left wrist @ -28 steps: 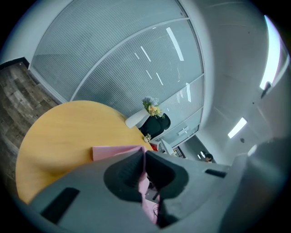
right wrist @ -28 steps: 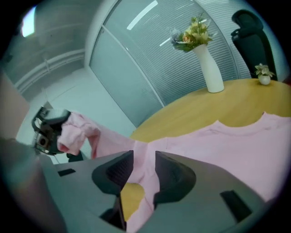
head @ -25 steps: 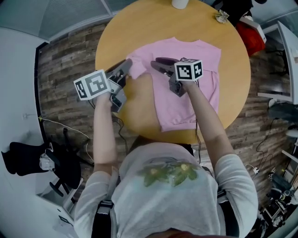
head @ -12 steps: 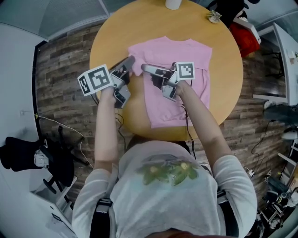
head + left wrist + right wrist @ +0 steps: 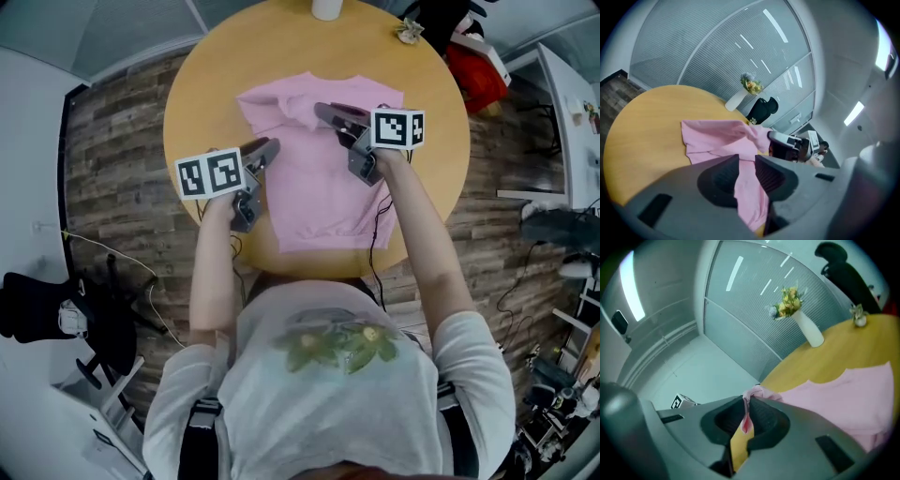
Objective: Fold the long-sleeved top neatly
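pink long-sleeved top (image 5: 314, 187) lies mid round surface (image 5: 211, 89), hem toward 6 o'clock. right tool (image 5: 323, 112) just clamped down, pinching bunched cloth near top's 12 o'clock. left tool (image 5: 269, 146) at top's 9 o'clock edge, jaws just spread, pink shows through gap but pads not pressing. looks like sleeve-tuck step imo. next: right tool carries pinched bit across body, lays it flat, left tool free to pin edge

I see a round wooden table (image 5: 202, 103) standing on a plank floor (image 5: 117, 141). A pink top (image 5: 314, 202) is spread across its middle, with the hem close to the near edge. At the far edge stands a white vase (image 5: 326, 7), and a small pale trinket (image 5: 409, 33) sits to its right, well apart from the top.
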Action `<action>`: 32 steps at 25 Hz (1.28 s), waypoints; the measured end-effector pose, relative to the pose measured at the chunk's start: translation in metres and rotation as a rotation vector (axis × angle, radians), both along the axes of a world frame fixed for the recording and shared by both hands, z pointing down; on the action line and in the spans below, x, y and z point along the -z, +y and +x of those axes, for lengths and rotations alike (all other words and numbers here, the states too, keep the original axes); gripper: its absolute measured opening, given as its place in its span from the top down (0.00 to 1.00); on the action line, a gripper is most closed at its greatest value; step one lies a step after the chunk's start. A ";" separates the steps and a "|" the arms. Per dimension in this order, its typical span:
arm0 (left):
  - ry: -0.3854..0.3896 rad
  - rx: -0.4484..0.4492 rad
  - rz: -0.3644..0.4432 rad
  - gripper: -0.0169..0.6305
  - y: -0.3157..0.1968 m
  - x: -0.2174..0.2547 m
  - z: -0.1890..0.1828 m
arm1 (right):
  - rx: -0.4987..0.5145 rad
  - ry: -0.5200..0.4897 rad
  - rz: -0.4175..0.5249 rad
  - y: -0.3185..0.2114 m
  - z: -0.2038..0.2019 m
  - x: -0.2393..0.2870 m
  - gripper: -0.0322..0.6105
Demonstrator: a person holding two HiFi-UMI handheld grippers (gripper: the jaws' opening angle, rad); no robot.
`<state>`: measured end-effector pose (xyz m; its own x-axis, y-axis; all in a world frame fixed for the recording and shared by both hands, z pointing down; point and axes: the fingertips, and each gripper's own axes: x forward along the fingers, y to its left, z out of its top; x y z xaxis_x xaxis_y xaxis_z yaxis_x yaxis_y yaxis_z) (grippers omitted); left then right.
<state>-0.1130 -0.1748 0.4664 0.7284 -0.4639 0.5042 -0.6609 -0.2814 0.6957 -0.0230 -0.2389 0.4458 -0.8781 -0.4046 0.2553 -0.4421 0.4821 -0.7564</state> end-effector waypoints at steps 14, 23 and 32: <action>-0.047 0.071 -0.034 0.84 0.010 -0.022 0.025 | -0.595 -0.158 -0.577 -0.044 0.143 -0.055 0.88; -0.079 0.052 -0.082 0.84 0.015 -0.045 0.038 | -0.677 -0.090 -0.632 -0.021 0.181 -0.140 0.68; -0.098 0.017 -0.124 0.84 0.011 -0.062 0.057 | -0.407 0.510 0.005 -0.033 0.197 -0.108 0.66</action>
